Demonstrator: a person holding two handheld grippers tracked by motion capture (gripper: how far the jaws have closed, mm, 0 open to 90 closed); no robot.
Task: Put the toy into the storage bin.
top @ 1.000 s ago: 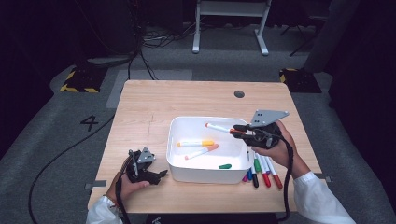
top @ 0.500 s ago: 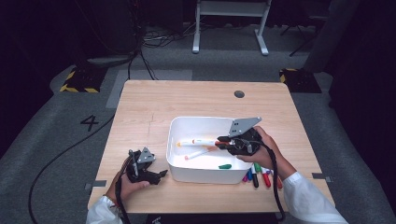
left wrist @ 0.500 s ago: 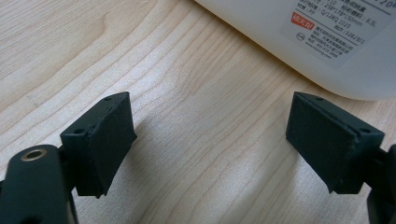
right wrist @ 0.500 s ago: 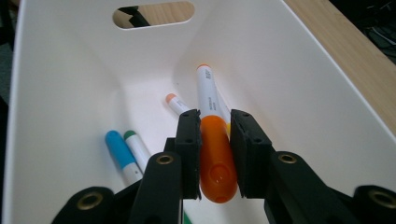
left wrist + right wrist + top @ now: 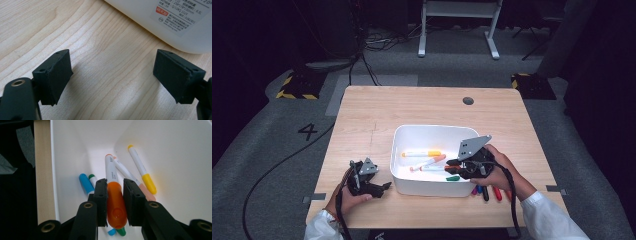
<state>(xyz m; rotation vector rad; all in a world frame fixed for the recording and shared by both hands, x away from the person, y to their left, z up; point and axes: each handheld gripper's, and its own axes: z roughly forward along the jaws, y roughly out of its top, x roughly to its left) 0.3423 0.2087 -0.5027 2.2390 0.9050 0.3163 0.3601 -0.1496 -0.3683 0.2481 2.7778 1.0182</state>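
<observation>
At table's left edge, left gripper point(image 5: 384, 186) rests on the wood, jaws spread wide with nothing between. White bin point(image 5: 422, 131) centre: five markers counted in the right gripper view. Right gripper point(image 5: 115, 195) clamps the orange marker point(image 5: 113, 195) by its cap inside the bin, long axis along the jaws, white barrel pointing away.

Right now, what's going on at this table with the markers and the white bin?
A person is sorting markers into a white bin. The right tongs are shut on an orange-capped marker, held low inside the bin above the yellow marker and others already there. More markers lie on the table beside the bin. The left tongs rest open near the bin's outer wall, holding nothing.
</observation>
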